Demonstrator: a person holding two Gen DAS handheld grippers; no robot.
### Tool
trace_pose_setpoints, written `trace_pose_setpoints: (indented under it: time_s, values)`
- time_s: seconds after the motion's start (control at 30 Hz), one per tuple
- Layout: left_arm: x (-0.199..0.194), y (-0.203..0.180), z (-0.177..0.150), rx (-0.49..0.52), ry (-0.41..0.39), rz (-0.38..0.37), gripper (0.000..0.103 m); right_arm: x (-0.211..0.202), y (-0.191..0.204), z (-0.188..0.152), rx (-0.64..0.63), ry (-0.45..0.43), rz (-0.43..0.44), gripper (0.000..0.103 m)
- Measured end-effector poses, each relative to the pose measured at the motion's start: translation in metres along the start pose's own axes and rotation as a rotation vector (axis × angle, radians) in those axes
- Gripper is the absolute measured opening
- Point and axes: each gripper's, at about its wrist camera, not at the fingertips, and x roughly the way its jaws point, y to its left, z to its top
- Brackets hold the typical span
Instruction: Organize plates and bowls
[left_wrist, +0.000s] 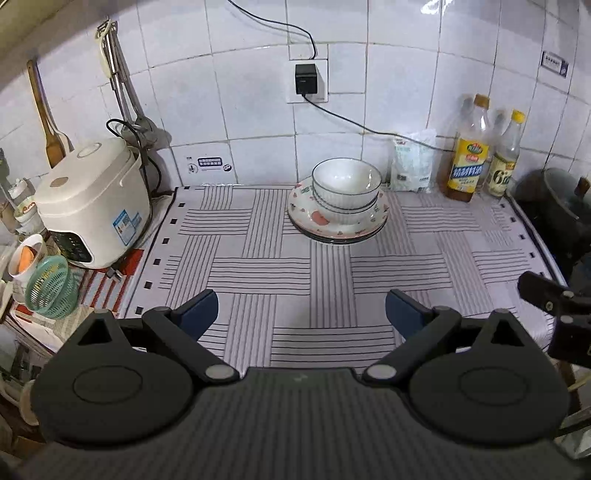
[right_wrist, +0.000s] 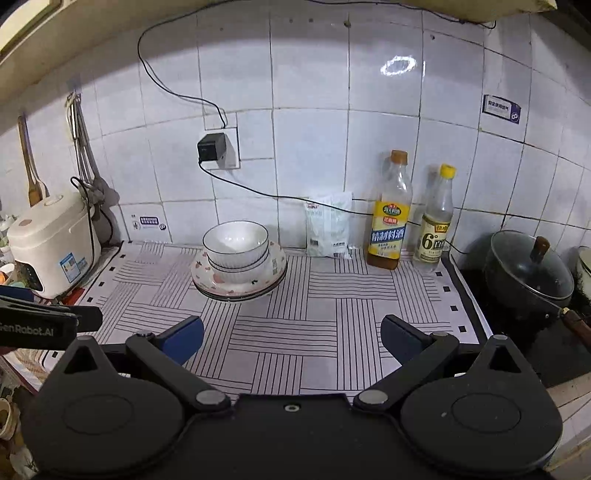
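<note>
Two white bowls with dark rims are nested and sit on a stack of plates, the top one patterned with pink fruit. The stack stands at the back of the striped mat, near the tiled wall. My left gripper hangs open over the mat's front, well short of the stack, with nothing between its blue pads. My right gripper is open too, empty, in front of and to the right of the stack.
A white rice cooker stands left of the mat, with a green basket in front. Two bottles and a white packet line the back right. A lidded black pot sits on the stove at right.
</note>
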Motion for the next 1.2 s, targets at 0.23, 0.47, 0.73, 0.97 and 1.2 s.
trace_pose_setpoints:
  time_s: [0.23, 0.47, 0.73, 0.97, 1.2]
  values:
    - [-0.007, -0.001, -0.005, 0.007, -0.050, 0.024, 0.098, -0.002, 0.004, -0.004, 0.020, -0.013, -0.003, 0.103]
    - [-0.009, -0.003, -0.007, 0.022, -0.074, 0.030, 0.098, 0.000, 0.005, -0.007, 0.031, 0.006, -0.006, 0.103]
    - [-0.002, -0.007, -0.009, 0.041, -0.062, 0.040, 0.098, 0.006, 0.003, -0.009, 0.035, 0.038, 0.007, 0.103]
    - [0.001, -0.007, -0.007, 0.038, -0.057, 0.037, 0.098, 0.011, 0.002, -0.009, 0.036, 0.043, 0.008, 0.103]
    - [0.002, -0.009, -0.006, 0.035, -0.053, 0.024, 0.098, 0.014, 0.002, -0.007, 0.033, 0.052, 0.012, 0.103]
